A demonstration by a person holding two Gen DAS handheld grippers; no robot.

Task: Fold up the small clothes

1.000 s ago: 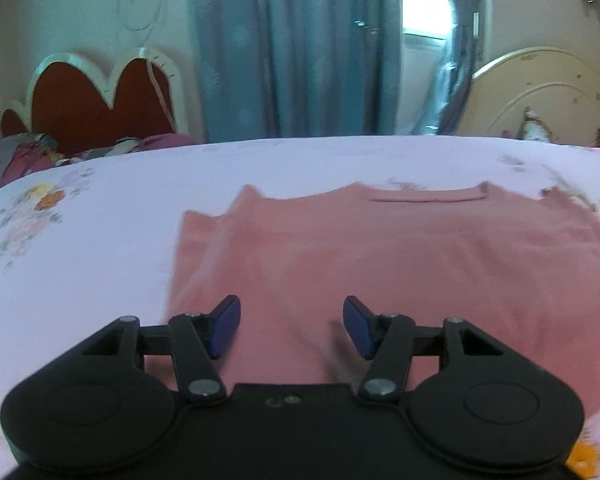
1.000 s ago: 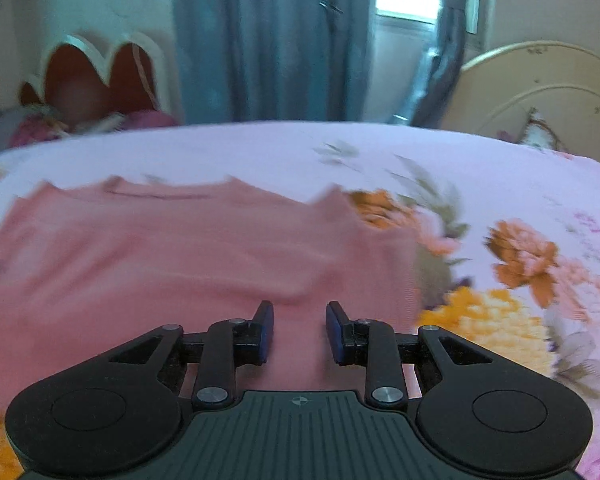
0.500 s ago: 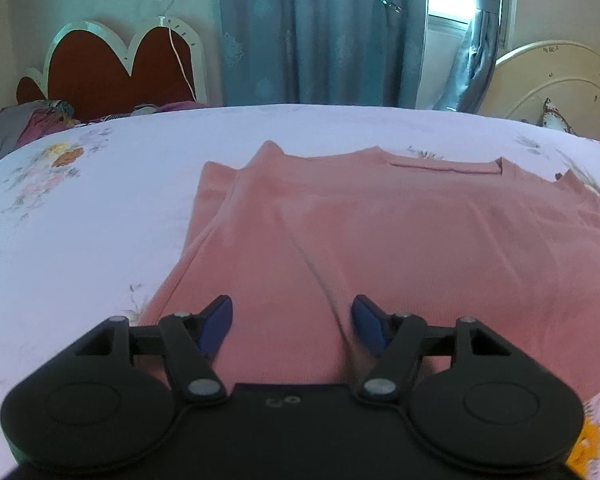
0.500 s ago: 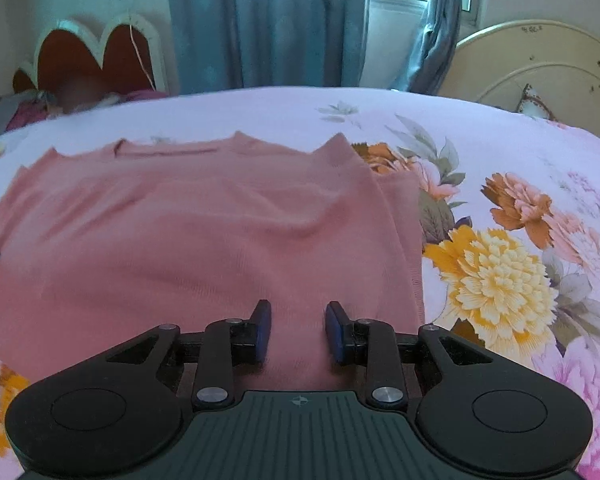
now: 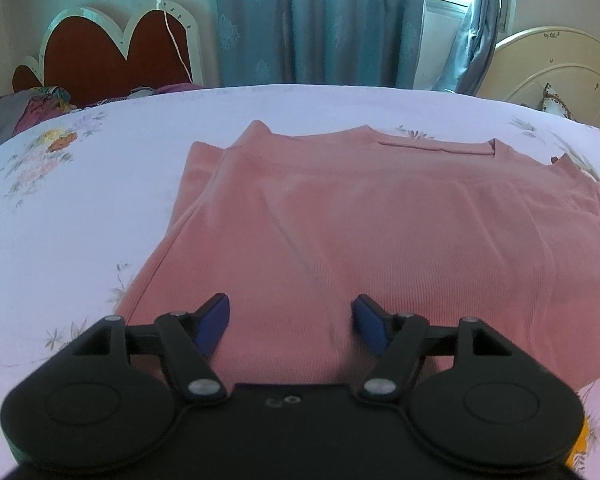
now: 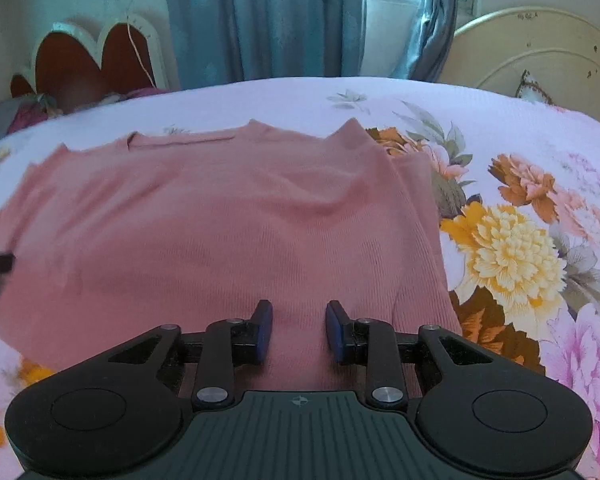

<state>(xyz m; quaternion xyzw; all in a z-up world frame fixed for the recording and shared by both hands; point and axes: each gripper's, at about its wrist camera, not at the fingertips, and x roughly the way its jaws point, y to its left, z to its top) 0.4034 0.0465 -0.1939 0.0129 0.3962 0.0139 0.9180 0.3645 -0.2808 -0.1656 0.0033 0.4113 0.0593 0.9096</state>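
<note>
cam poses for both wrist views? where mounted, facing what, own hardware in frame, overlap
Left wrist: sits on the left tongs, angled down over the pink shirt's near left part; open tongs show, nothing between them.
Right wrist: sits on the right tongs, angled down over the shirt's near right part; narrower gap, no cloth pinched.
Shared: the shirt, floral bedsheet, blue curtains, red headboard.

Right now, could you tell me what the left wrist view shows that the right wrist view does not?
Only the left wrist view shows the shirt's left folded edge on plain, sparsely printed bedsheet, with the left tongs open, having just widened, nothing between them. Only the right wrist view shows the large yellow flower print beside the shirt's right edge, under narrower right tongs. Both show the blue curtains and red headboard.
</note>
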